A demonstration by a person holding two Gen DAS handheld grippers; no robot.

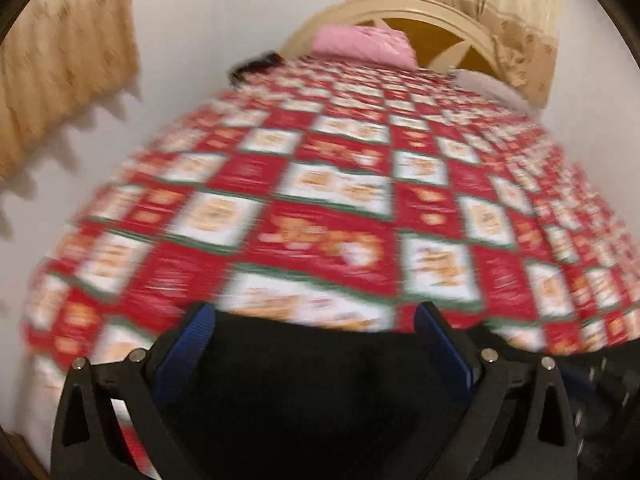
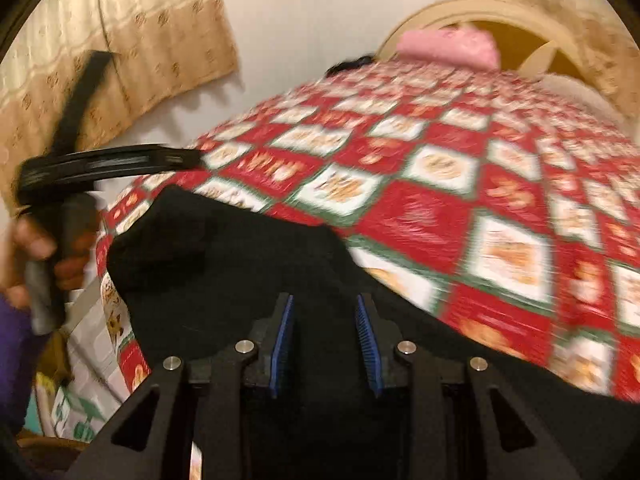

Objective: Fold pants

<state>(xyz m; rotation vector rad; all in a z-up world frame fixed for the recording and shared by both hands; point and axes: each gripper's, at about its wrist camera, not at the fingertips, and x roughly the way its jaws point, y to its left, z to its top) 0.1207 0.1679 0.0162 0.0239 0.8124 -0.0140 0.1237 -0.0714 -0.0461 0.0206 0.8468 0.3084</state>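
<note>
1. Behind your bed, covered by a red-and-white checked bedspread (image 1: pixel 332 184), you have a white wall, beige curtains (image 2: pixel 132 40) and a pink pillow (image 1: pixel 364 46) at 12 o'clock.
2. Your left gripper (image 1: pixel 316 320) has its blue pads (image 1: pixel 188 344) spread wide, with black pants (image 1: pixel 304 392) lying between them, not pinched.
3. Your right gripper (image 2: pixel 326 336) has a narrower gap; the pants (image 2: pixel 224 264) spread from 9 to 4 o'clock beneath it, and you cannot tell whether its pads press cloth.

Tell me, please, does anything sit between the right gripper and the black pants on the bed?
Nothing visible does: the right gripper hangs right over the black pants, its jaws apart above bare cloth on the checked bedspread.
</note>
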